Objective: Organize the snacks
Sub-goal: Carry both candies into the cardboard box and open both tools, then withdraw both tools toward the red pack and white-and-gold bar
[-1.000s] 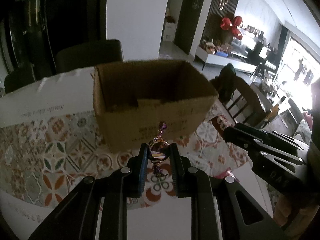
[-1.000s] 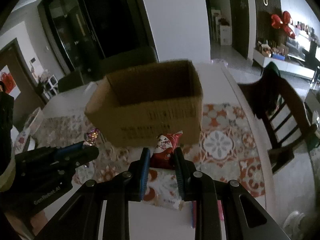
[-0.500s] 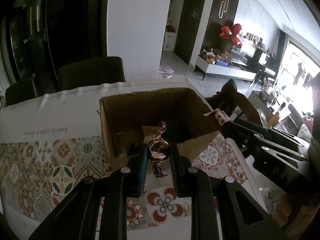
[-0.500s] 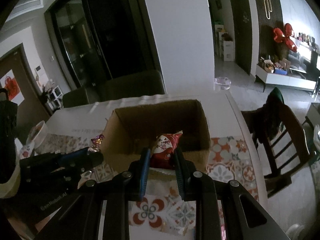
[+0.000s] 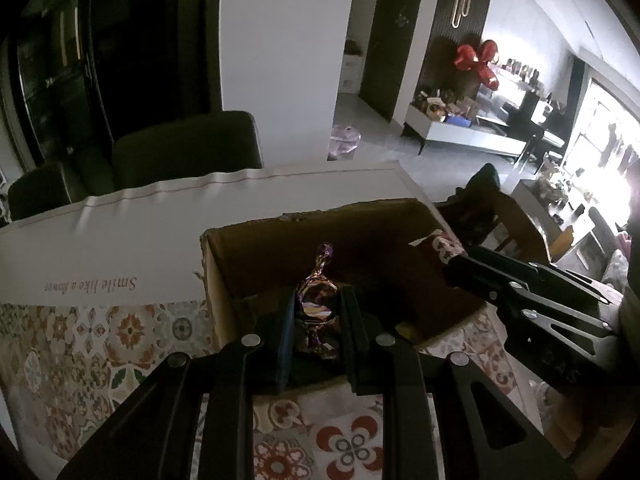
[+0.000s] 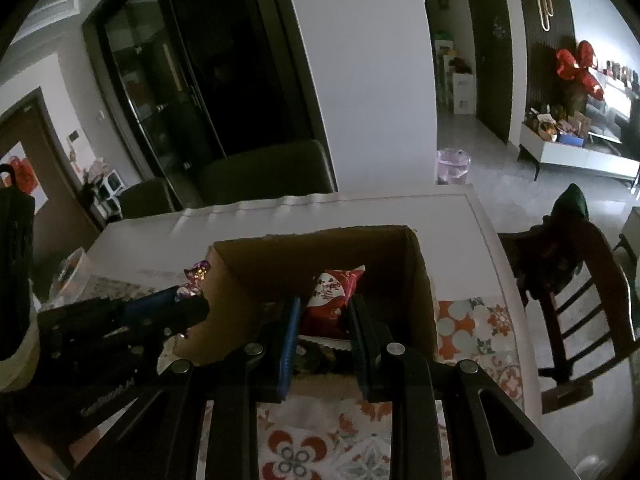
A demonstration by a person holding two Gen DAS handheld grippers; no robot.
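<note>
Both grippers carried forward since 1 s ago: then short of the cardboard box's near wall, now over its open top. Box itself unmoved.

L gripper (image 5: 316,316): jaws pinched on foil-wrapped candy (image 5: 317,304), purple/gold, twisted end up. Candy held above box interior, near-left part of the opening. Also seen from R wrist view, at box's left rim (image 6: 194,280).

R gripper (image 6: 324,314): jaws pinched on red snack packet (image 6: 334,300), white print on it, top edge pointing up. Packet held over box interior, near the near wall, right of centre. Its tip seen from L view by box's right wall (image 5: 434,242).

Cardboard box (image 5: 256,264): open top, flaps not seen, set on patterned tablecloth (image 5: 100,340) toward far-right part of the surface (image 5: 160,232). Dark items noted on box floor; too dim to identify.

Dark chairs (image 5: 184,148) at far edge of surface; wooden chair (image 6: 572,280) at right edge.
</note>
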